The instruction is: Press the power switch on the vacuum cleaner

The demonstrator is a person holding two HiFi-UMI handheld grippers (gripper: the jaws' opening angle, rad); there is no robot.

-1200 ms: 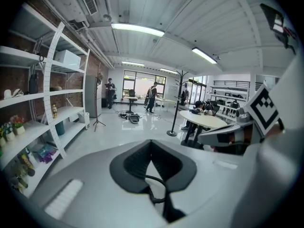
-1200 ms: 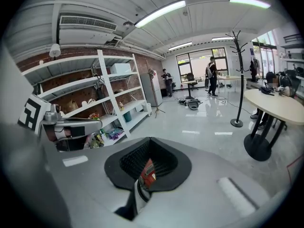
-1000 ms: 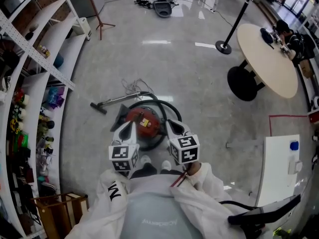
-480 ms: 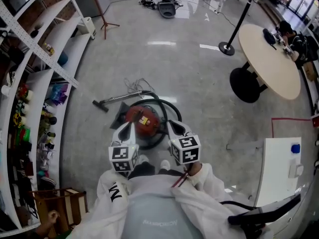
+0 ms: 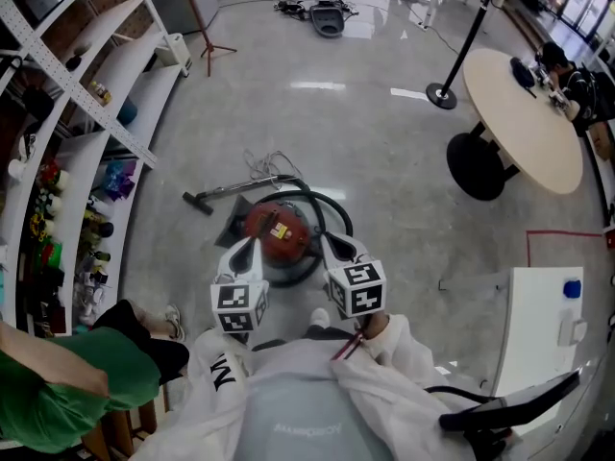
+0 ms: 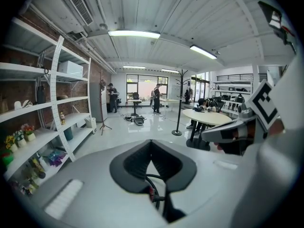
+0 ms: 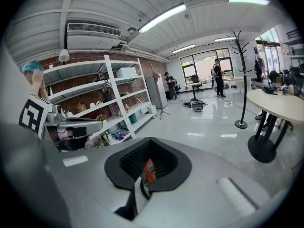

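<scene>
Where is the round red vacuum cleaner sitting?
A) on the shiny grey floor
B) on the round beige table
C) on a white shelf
A: the round red vacuum cleaner rests on the shiny grey floor, with its black hose curled around it.

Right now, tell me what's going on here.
A person in a white suit stands over a red vacuum cleaner on the floor, with a gripper in each hand. The left gripper and the right gripper both point down toward it, jaws together and holding nothing. They seem to hang above the machine rather than touch it, so the switch does not look pressed yet. The hose curls around the vacuum cleaner. Someone in green is by the shelves.
</scene>
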